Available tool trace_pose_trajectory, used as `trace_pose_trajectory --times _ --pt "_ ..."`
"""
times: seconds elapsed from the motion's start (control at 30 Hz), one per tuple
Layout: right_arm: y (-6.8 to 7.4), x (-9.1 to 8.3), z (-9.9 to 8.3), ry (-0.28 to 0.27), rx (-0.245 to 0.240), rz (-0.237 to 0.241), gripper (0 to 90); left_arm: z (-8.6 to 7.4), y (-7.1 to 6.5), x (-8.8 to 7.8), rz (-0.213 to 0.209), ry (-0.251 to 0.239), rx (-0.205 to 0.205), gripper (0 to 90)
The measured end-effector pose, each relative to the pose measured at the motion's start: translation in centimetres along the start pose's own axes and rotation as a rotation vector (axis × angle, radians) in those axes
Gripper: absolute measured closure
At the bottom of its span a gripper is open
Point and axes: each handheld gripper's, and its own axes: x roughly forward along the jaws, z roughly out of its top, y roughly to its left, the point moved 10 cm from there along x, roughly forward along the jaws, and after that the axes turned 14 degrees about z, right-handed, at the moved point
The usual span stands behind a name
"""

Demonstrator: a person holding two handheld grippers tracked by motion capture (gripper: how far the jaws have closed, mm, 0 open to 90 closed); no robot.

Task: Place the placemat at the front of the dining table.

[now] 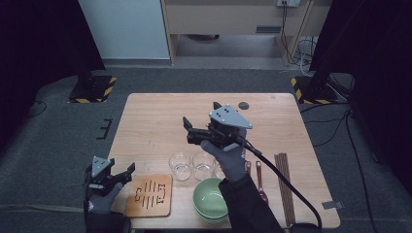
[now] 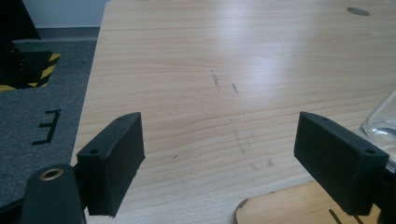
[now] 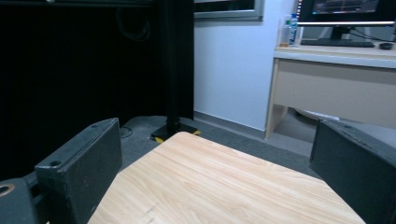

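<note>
Since the glasses (image 1: 180, 166) are fragile and slick, we would grip one rim gently; both tools, left tool (image 1: 125, 173) and right tool (image 1: 188, 130), gape empty.

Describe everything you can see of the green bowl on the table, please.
The green bowl looks like glazed ceramic, pale green, round and seemingly empty. It stands upright as the top of a small stack: more green rims show beneath it. The stack sits near the front edge of the wooden table, right of the wooden trivet, just in front of the two clear glasses. The person's right sleeve overlaps its right side; real contact I cannot tell.
</note>
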Motion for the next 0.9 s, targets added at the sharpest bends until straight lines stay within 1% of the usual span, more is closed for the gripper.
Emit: trace_pose_trajectory --times 0.03,0.07,0.1,0.13,0.17,0.2,0.23,0.33,0.37,0.47,0.5,0.53,0.6,0.67,0.7,0.77,0.87,0.9 --pt "0.7 0.5 0.1 -0.006 0.003 0.014 2.7 0.0 0.1 0.0 0.001 0.002 0.000 15.4" --pt "0.7 0.5 0.1 -0.006 0.003 0.014 2.7 -0.1 0.1 0.0 0.001 0.002 -0.001 15.4" --pt "1.1 0.7 0.1 -0.004 0.001 0.021 2.6 -0.1 0.1 0.0 0.001 0.002 -0.002 15.4" --pt "1.7 1.1 0.1 -0.001 0.003 0.028 2.5 -0.1 0.2 0.0 0.002 0.004 -0.002 15.4" --pt "1.7 1.1 0.1 -0.001 0.003 0.028 2.5 -0.2 0.2 0.0 0.001 0.005 -0.003 15.4" --pt "2.1 1.4 0.1 0.001 0.000 0.033 2.4 -0.2 0.2 0.1 0.000 0.004 -0.004 15.4" --pt "2.8 1.8 -0.1 0.006 0.005 0.043 2.2 -0.3 0.2 0.1 0.000 0.006 -0.002 15.3" --pt "3.5 2.2 -0.3 0.011 0.003 0.050 2.1 -0.3 0.3 0.0 -0.001 0.005 -0.001 15.2" --pt "4.2 2.7 -0.5 0.019 0.008 0.062 2.0 -0.3 0.3 0.0 -0.001 0.005 0.000 15.1" --pt "5.4 3.3 -0.9 0.025 0.014 0.082 1.9 -0.3 0.4 0.0 0.002 0.004 -0.005 15.0" --pt "5.7 3.5 -1.1 0.028 0.016 0.088 1.9 -0.3 0.5 0.0 0.001 0.004 -0.008 15.0" --pt "5.7 3.5 -1.1 0.028 0.016 0.088 1.9 -0.3 0.5 0.0 0.001 0.004 -0.008 14.9" --pt "6.4 3.8 -1.3 0.034 0.016 0.096 1.8 -0.3 0.6 -0.1 0.002 0.003 -0.008 14.9" --pt "7.1 4.1 -1.4 0.028 0.022 0.107 1.9 -0.3 0.6 -0.1 0.001 0.002 -0.011 14.9" --pt "7.6 4.3 -1.9 0.033 0.028 0.113 1.9 -0.3 0.6 -0.1 0.001 0.001 -0.012 14.8" --pt "8.0 4.4 -2.4 0.039 0.038 0.116 1.8 -0.3 0.6 -0.1 0.001 0.002 -0.011 14.8" --pt "8.4 4.7 -3.0 0.050 0.042 0.121 1.7 -0.3 0.7 -0.1 0.002 0.003 -0.012 14.8" --pt "9.0 5.0 -3.9 0.064 0.048 0.128 1.7 -0.3 0.7 -0.1 0.002 0.004 -0.013 14.7"
